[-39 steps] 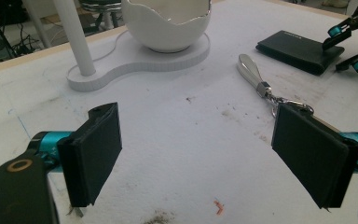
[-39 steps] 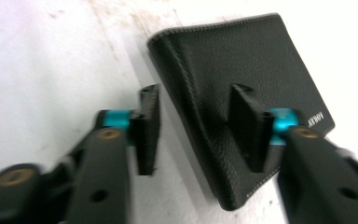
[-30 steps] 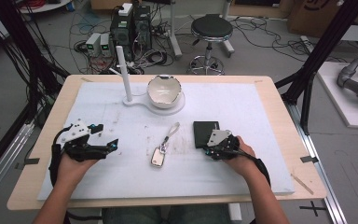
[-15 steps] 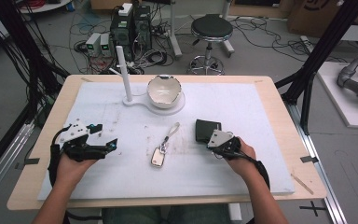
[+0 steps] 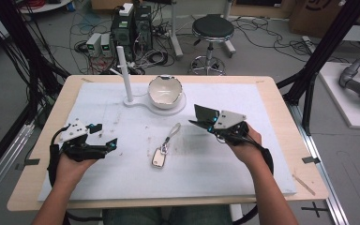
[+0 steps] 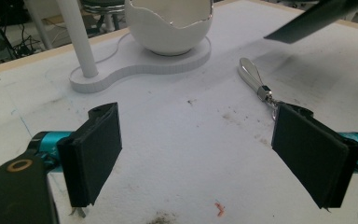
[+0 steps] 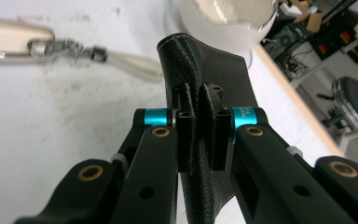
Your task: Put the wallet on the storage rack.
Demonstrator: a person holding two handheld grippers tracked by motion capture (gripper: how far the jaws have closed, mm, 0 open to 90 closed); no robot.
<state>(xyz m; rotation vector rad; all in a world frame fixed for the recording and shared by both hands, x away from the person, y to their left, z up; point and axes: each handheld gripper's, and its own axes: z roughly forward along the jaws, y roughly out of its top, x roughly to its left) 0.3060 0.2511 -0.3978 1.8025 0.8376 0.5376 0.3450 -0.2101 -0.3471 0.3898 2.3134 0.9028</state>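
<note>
Currently gripping a black leather wallet (image 7: 205, 70) between the closed jaws of the right gripper (image 7: 200, 135), pads pinching one stitched edge. Holding the wallet (image 5: 205, 114) lifted off the white mat (image 5: 243, 154), tilted, just right of the bowl. Showing as a dark slanted slab at the upper right of the left gripper view (image 6: 317, 18), casting a shadow on the mat below it.

Resting low over the left part of the mat, the left gripper (image 5: 104, 136), jaws standing wide apart, nothing between the pads (image 6: 98, 149). Pointing toward the middle of the table, with the person's left hand (image 5: 72, 164) wrapped behind it. Trailing a black cable around the wrist.

Lying flat between the two grippers, a silver key fob (image 5: 159, 157) on a pale strap (image 5: 172, 131), apart from both. Running the strap (image 6: 251, 72) up toward the bowl, its metal clasp (image 6: 265, 93) just beyond the far pad in the left gripper view.

Sitting at the far middle of the mat, a white eggshell-shaped bowl (image 5: 165, 91) with a jagged rim, on a flat white base (image 5: 138, 101). Rising from the same base, to the left of the bowl, a white upright post (image 5: 124, 72).

Scattering across the mat, dark specks and smudges, plus one small red fleck (image 6: 220, 207) near the left gripper.
</note>
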